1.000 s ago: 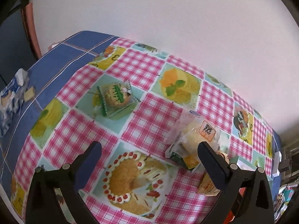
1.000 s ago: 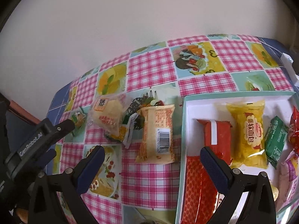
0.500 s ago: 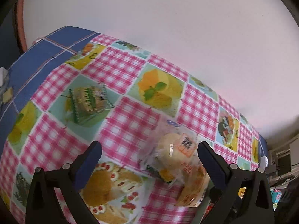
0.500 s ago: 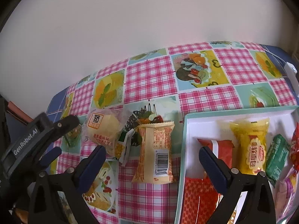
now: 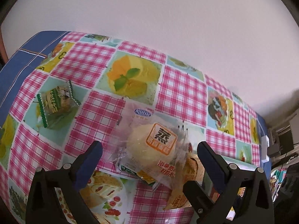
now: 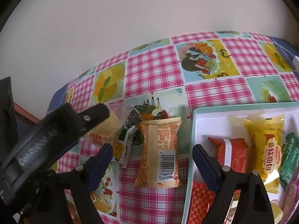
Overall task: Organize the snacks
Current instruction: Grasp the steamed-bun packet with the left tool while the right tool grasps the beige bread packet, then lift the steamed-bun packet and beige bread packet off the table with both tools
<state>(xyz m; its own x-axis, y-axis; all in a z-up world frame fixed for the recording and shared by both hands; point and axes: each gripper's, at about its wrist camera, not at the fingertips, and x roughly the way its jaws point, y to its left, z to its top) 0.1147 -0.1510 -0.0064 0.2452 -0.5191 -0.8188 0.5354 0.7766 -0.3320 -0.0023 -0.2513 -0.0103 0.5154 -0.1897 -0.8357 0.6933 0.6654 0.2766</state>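
My left gripper [image 5: 149,149] is open, its fingers on either side of a clear-wrapped round bun [image 5: 151,147] with an orange label, not touching it. A green-and-white packet [image 5: 134,173] lies under the bun and a tan wafer pack [image 5: 188,175] beside it. A green cake packet [image 5: 56,102] lies at the far left. My right gripper [image 6: 152,155] is open over the tan wafer pack [image 6: 160,151], barcode side up. The white tray [image 6: 198,130] at right holds a red pack [image 6: 231,149], a yellow pack [image 6: 267,149] and a green pack [image 6: 289,153].
The table wears a pink checked cloth with fruit pictures [image 5: 181,93] and stands against a pale wall. A blue cloth [image 5: 24,54] covers its left end. The left gripper's body [image 6: 46,136] reaches across the right wrist view at left, hiding most of the bun.
My left gripper has moved forward and right until the bun sits between its open fingers. My right gripper has drifted closer to the tan wafer pack. No snack has moved.
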